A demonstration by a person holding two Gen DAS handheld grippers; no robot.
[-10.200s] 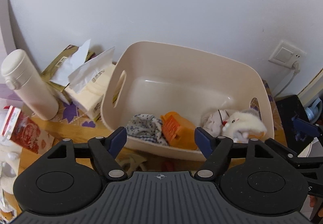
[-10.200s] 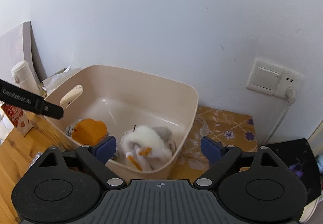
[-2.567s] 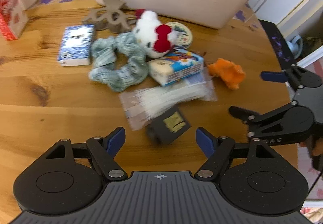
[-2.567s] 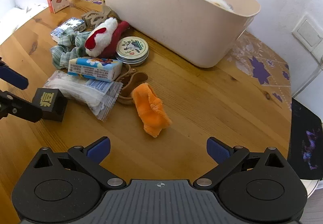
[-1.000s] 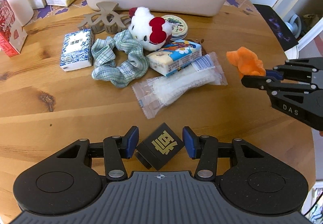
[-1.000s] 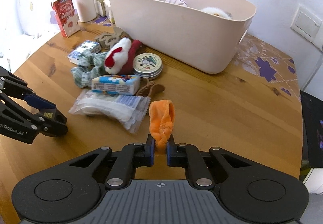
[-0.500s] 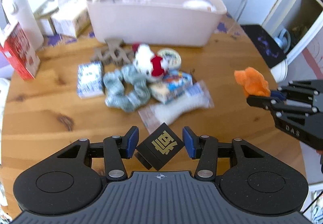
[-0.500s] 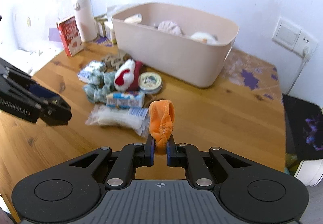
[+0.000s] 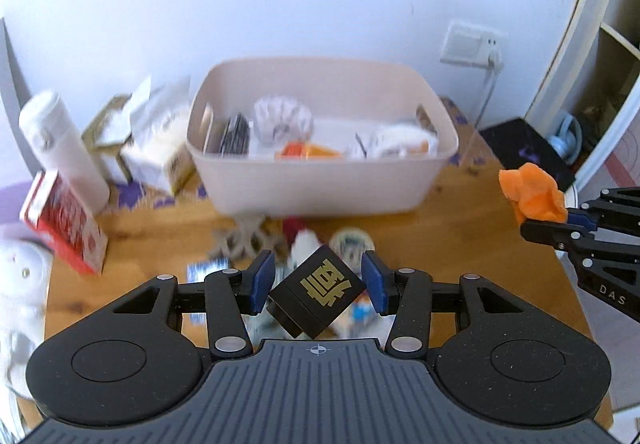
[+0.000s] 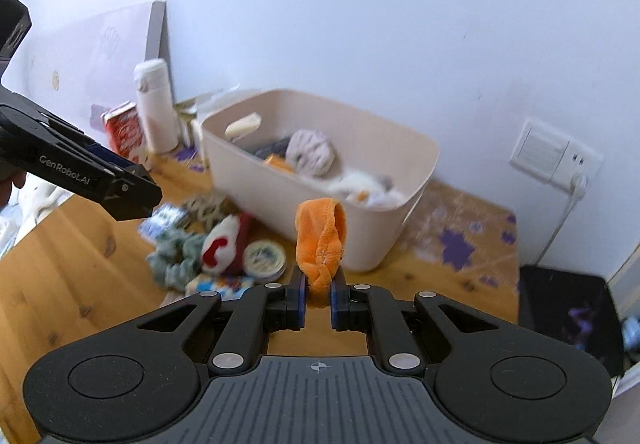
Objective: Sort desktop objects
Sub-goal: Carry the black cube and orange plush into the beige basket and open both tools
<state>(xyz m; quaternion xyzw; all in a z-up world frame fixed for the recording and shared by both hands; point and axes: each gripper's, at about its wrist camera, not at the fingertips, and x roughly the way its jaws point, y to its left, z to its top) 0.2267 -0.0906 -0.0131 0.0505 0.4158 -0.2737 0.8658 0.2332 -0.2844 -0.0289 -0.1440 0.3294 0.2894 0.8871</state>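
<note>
My left gripper is shut on a black box with a gold character, held above the table in front of the beige bin. My right gripper is shut on an orange plush cloth, lifted near the bin; the cloth also shows at the right of the left wrist view. The bin holds several soft toys and an orange item. On the table lie a red-and-white plush, a round tin, a green scrunchie and a tissue pack.
A white bottle, a red carton and tissue boxes stand left of the bin. A wall socket with a cable is at the right. A black mat lies past the table's right edge.
Both grippers have risen and moved toward the bin with their objects still held. The view now looks into the bin from higher up.
</note>
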